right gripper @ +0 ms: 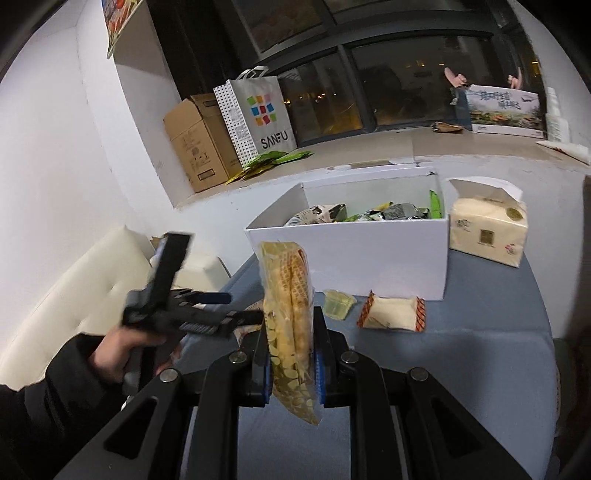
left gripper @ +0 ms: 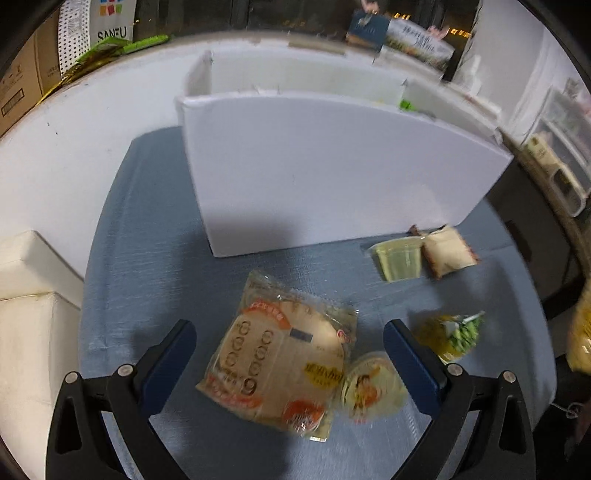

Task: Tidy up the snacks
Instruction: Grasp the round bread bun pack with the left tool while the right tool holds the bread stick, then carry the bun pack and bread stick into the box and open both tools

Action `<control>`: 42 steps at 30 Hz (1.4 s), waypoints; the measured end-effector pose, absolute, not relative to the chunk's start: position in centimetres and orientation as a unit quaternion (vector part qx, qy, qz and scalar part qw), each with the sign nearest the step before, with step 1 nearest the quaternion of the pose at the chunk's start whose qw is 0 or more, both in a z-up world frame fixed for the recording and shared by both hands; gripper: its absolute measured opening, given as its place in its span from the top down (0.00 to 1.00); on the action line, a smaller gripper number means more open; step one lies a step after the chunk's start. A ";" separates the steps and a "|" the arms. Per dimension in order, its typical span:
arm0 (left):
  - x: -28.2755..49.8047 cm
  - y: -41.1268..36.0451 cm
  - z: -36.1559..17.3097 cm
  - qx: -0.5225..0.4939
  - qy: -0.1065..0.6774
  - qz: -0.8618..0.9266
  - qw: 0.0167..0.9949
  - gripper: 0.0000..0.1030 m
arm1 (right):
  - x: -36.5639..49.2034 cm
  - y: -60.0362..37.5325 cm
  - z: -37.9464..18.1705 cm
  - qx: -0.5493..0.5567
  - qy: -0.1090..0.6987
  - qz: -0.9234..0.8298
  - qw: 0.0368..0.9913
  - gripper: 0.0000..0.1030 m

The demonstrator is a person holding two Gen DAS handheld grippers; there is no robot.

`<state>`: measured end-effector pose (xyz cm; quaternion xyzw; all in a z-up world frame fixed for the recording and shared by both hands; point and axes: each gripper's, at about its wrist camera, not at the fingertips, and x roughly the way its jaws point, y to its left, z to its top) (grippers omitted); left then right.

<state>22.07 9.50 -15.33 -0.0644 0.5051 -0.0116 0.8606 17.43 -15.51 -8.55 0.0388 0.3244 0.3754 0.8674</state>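
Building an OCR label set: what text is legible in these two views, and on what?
"SANFU": on the white paper bag by the window; in the left wrist view only its lower part shows.
Cardboard box: printed marks, too small to read.
Large snack packet under the left gripper: print too blurred to read.
Printed box on the sill: characters not legible.
Tissue pack: emblems only, unreadable.

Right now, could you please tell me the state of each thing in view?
Right hand-held gripper: shut on yellow snack bag, lifted.
Left hand-held gripper: open, above flat pastry packet.
White box: open-topped, holding snacks.
Jelly cup: on the cloth, sealed.
Tissue pack: opened.
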 end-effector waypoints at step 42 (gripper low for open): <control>29.7 10.4 1.0 -0.090 0.320 -0.083 0.939 0.26 | 32.2 -13.0 -1.3 0.064 0.319 0.320 0.890 0.83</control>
